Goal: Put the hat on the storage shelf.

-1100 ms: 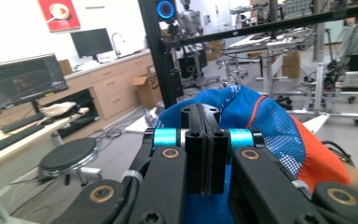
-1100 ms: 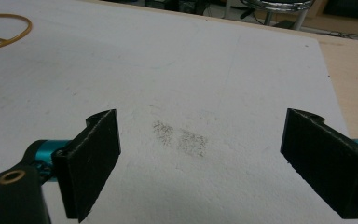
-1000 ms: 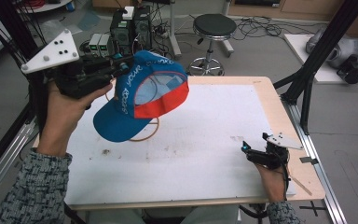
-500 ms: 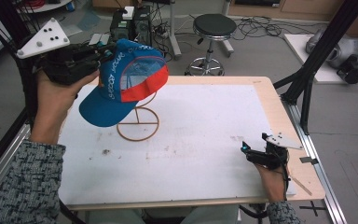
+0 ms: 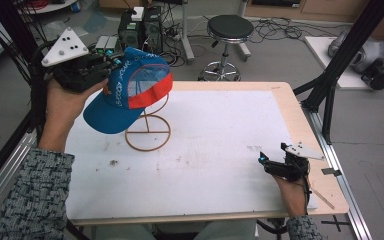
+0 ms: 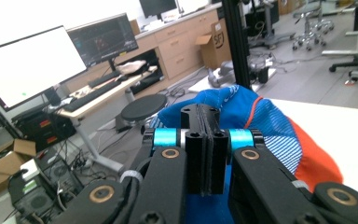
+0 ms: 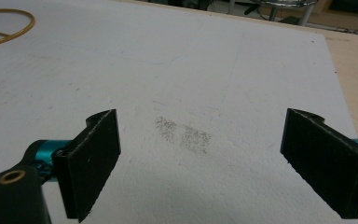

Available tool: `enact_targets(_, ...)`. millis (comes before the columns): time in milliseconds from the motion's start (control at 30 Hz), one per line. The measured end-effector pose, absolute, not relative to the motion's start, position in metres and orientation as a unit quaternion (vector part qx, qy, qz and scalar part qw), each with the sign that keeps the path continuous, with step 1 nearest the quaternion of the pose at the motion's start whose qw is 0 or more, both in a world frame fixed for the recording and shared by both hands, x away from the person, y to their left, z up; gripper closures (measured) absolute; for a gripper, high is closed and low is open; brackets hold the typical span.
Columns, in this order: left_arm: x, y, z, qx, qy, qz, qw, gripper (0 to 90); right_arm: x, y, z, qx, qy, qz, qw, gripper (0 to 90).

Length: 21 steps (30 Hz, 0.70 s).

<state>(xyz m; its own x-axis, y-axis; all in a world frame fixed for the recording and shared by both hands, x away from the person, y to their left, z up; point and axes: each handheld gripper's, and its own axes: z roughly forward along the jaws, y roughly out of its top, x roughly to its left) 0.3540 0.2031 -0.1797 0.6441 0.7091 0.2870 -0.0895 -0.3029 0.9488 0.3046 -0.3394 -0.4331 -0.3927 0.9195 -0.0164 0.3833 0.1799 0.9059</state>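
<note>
We see left gripper [image 5: 111,66] pinching blue-red cap [image 5: 130,90] at far left, cap raised over wire stand [image 5: 148,131], crown at stand top. Seating unfinished: we judge lowering and release remain. Right gripper [image 5: 264,161] spread, resting on table [image 5: 220,130] near right.

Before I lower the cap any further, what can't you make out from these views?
- Top of the wire stand, high view: the cap covers it, so contact is unclear.
- Cap's rim at the left gripper, left gripper view: hidden behind the shut jaws.
- White lettering on the cap, high view: too small to read.
- Stand's ring, right gripper view: cut off by the edge.
</note>
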Motion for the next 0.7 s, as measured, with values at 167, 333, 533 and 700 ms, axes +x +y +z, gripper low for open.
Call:
enact_targets(167, 0.358, 0.205, -0.189, 0.727, 0.222, 0.362, 0.540, 88.7, 0.305, -0.339, -0.433, 0.459, 0.708, 0.443, 0.302, 11.1)
enact_targets(333, 0.362, 0.205, -0.198, 0.731, 0.231, 0.356, 0.535, 88.8, 0.305, -0.339, -0.434, 0.458, 0.709, 0.442, 0.304, 11.1)
enact_targets(533, 0.365, 0.201, -0.212, 0.739, 0.233, 0.346, 0.529, 88.7, 0.305, -0.340, -0.434, 0.462, 0.708, 0.440, 0.301, 11.1)
enact_targets(700, 0.367, 0.200, -0.221, 0.741, 0.236, 0.338, 0.530, 88.7, 0.305, -0.340, -0.434, 0.462, 0.708, 0.442, 0.301, 11.1)
